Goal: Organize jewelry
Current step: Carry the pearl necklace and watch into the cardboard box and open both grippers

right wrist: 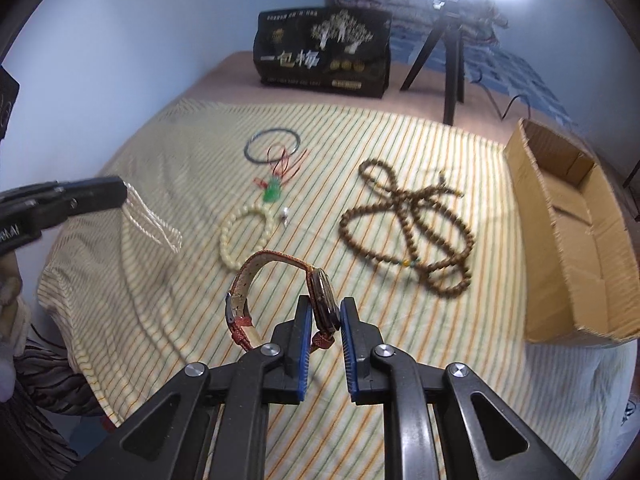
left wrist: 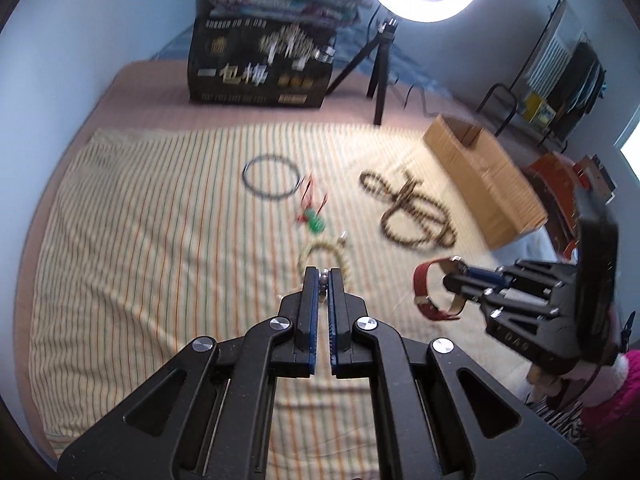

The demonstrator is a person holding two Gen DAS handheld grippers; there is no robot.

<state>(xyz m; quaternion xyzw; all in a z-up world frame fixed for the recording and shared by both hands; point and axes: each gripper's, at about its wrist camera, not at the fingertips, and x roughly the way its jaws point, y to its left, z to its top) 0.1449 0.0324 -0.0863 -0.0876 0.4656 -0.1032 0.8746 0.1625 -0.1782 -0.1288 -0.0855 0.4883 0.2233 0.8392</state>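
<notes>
My right gripper (right wrist: 325, 312) pinches watch (right wrist: 320, 300) by case edge; may twist loose. Left gripper (left wrist: 323, 276) pinches pale chain (right wrist: 154, 220); dangling loop may snag cloth (right wrist: 160, 320).

The black box (right wrist: 323, 53) at the bed's far edge bears large white characters "一包梅"; its smaller print is too blurred to read.
</notes>
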